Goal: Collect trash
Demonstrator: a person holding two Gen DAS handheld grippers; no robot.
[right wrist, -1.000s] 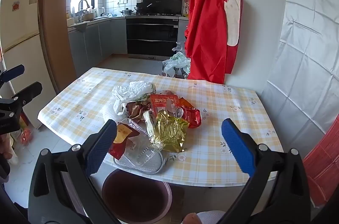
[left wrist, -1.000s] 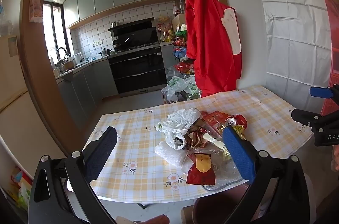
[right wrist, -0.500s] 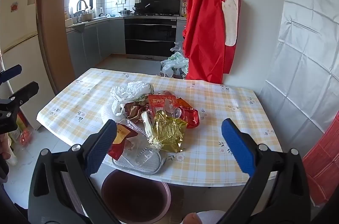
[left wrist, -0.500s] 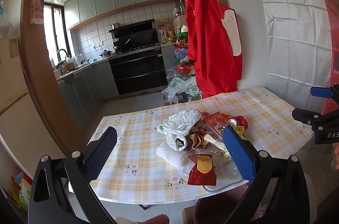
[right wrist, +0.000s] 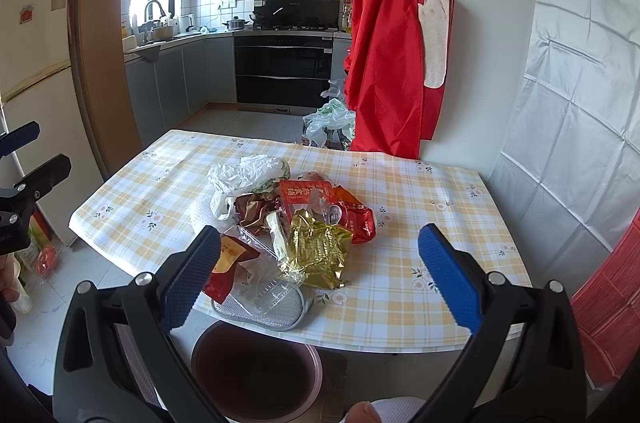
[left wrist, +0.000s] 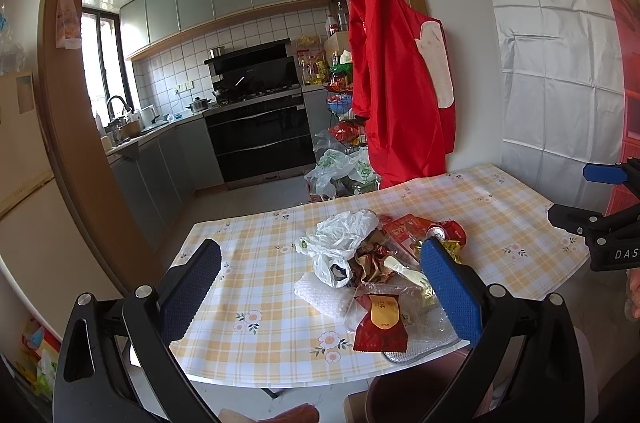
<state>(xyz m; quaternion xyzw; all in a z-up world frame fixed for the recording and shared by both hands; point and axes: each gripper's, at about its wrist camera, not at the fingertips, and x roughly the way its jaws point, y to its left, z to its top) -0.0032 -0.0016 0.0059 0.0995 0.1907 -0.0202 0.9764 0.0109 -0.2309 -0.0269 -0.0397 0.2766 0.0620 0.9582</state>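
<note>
A: Report the location of the trash.

B: The trash pile (right wrist: 288, 219) lies on the desk (right wrist: 420, 191), near its front edge and left of centre in the right wrist view. Components: a white plastic bag (right wrist: 246, 175) at the far left of the pile, a gold foil packet (right wrist: 318, 249) at the front, a red wrapper (right wrist: 306, 195) behind it, and a drink can (right wrist: 334, 211) lying against a red packet. A clear plastic tray (right wrist: 266, 289) rests on a grey mesh pad (right wrist: 276, 311) that overhangs the front edge of the desk. A dark red sachet (left wrist: 380, 327) lies at the front left of the pile.

A: Report the bin.

B: A brown bin (right wrist: 256, 371) stands on the floor directly below the overhanging pad.

A: State of each claw.

B: Left claw (left wrist: 320, 295): fingers spread wide, nothing between them, held in the air short of the desk edge. Right claw (right wrist: 320, 279): fingers spread wide, nothing between them, held above the bin and facing the pile.

A: Surroundings.

B: A red apron (right wrist: 392, 55) hangs on the wall behind the desk. A kitchen with a black oven (right wrist: 284, 71) lies beyond it.
</note>
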